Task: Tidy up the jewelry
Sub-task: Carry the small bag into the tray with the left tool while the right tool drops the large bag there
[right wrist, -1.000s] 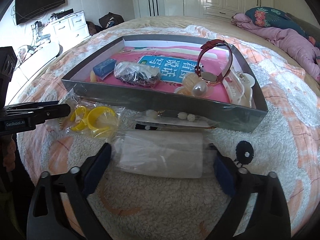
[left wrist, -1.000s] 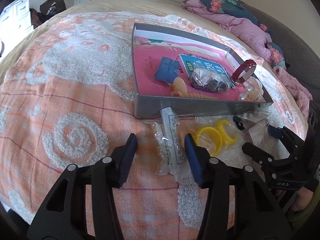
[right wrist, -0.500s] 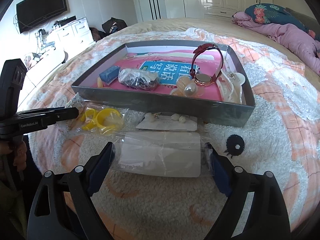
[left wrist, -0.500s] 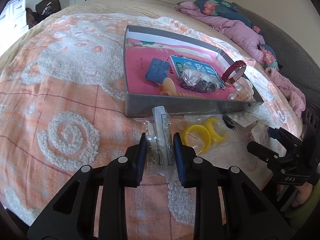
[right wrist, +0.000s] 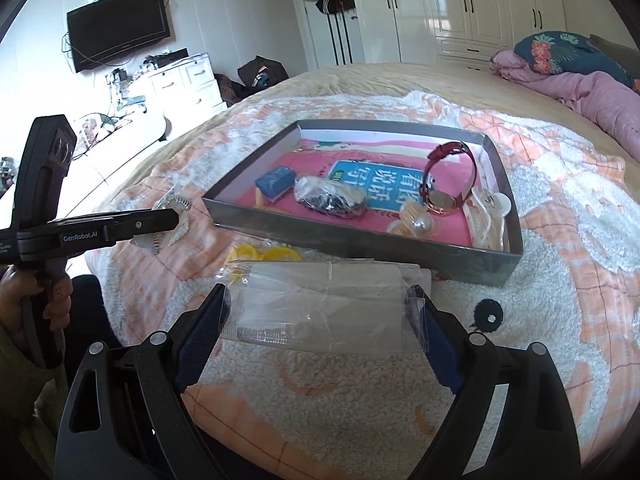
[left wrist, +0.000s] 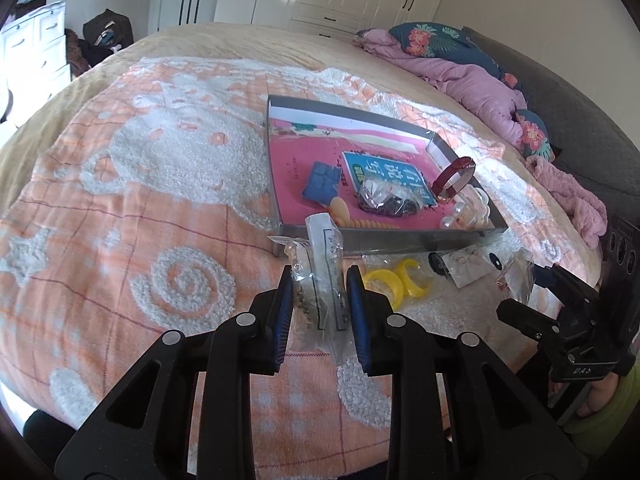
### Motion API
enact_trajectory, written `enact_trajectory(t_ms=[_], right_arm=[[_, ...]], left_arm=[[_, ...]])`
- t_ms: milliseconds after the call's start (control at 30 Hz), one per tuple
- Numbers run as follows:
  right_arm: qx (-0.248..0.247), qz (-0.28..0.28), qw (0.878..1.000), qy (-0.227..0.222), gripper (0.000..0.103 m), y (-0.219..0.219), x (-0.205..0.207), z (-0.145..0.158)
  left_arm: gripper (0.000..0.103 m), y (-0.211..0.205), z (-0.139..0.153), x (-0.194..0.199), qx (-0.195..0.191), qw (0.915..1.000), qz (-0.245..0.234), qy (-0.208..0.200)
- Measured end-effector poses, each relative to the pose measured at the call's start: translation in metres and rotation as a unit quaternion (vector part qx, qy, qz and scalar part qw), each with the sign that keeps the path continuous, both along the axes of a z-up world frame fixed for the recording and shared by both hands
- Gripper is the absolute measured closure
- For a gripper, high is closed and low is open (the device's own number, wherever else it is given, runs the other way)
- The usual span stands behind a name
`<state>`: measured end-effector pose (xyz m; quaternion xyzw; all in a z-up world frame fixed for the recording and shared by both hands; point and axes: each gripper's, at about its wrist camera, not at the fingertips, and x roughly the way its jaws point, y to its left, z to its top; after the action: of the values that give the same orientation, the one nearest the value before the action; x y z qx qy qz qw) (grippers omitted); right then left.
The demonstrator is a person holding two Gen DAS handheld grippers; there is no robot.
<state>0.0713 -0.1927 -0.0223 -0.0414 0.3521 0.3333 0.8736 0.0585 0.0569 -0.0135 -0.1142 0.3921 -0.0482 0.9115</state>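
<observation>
My left gripper (left wrist: 320, 306) is shut on a clear packet (left wrist: 322, 272) of pale jewelry, held upright above the bedspread in front of the grey box (left wrist: 384, 240). From the right wrist view the left gripper (right wrist: 160, 222) and its packet (right wrist: 176, 204) hang left of the box. My right gripper (right wrist: 322, 336) is shut on a wide clear plastic bag (right wrist: 324, 304), fingers far apart at its two ends, just before the grey box (right wrist: 360, 246). Inside the box lie a red watch (right wrist: 452, 184), a blue case (right wrist: 276, 180), a bag of dark beads (right wrist: 332, 200) and a white hair claw (right wrist: 488, 216).
Yellow rings (left wrist: 396, 284), an earring card (left wrist: 464, 270) and a small black piece (right wrist: 488, 316) lie on the orange-and-white bedspread (left wrist: 160, 200) before the box. A pink quilt (left wrist: 472, 80) is heaped at the far right. A hand (right wrist: 44, 292) holds the left gripper's handle.
My left gripper has shut on the clear packet and raised it off the bedspread. The right gripper has risen with the wide clear bag, which now hides the earring card.
</observation>
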Motion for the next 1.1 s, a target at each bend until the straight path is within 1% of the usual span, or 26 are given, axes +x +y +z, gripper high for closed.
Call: enact_trajectory(t_ms=[167,267,433,800,1100], right_arm=[[0.007,0.01,1.0,-0.009,0.015,0.005,-0.003,0.008],[0.006,0.015,1.0,-0.023,0.015,0.008,-0.004,0.014],[0.007,0.015,0.999,-0.035,0.015,0.011,0.003,0.021],[0.012,-0.009,0.999,-0.048,0.015,0.003,0.026,0.033],[0.003,-0.034,0.997,-0.063,0.015,-0.004,0.051,0.041]], left_arm=[[0.084,0.003,0.008,-0.003,0.001,0.9999,0.007,-0.008],[0.084,0.004,0.012,-0.002,0.002,0.9999,0.01,-0.012],[0.084,0.003,0.016,0.002,0.002,0.9998,0.011,-0.019],[0.085,-0.009,0.027,0.034,0.009,0.9993,-0.008,-0.036],[0.085,-0.022,0.031,0.064,0.022,0.9987,-0.022,-0.041]])
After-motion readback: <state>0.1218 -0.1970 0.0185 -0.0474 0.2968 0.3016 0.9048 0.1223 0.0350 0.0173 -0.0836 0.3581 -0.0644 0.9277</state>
